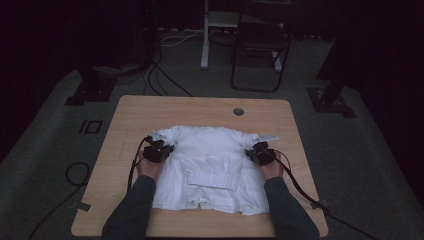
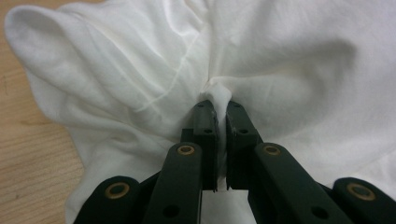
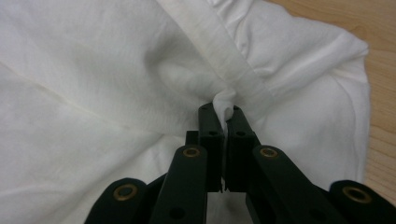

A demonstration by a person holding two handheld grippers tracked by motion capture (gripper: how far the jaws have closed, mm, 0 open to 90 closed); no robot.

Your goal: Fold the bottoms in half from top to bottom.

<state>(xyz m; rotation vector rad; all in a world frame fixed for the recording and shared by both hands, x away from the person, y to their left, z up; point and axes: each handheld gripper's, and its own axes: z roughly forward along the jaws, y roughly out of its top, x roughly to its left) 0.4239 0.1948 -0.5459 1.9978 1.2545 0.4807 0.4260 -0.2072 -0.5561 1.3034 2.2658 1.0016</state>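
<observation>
A white shirt (image 1: 207, 165) lies spread on the wooden table (image 1: 130, 112), its collar folded down toward the person. My left gripper (image 1: 165, 149) sits at the shirt's left edge, shut on a pinch of white cloth (image 2: 215, 91) that bunches up between the black jaws (image 2: 218, 109). At the shirt's right edge my right gripper (image 1: 254, 151) is likewise shut, with a fold of hemmed fabric (image 3: 225, 100) squeezed between its jaws (image 3: 224, 114). Both hands come in from the bottom, sleeves dark.
A round cable hole (image 1: 238, 111) is in the table near its far edge. Bare wood lies left and right of the shirt. A dark chair (image 1: 260, 47) and stand bases are on the floor beyond the table. Cables trail from both grippers.
</observation>
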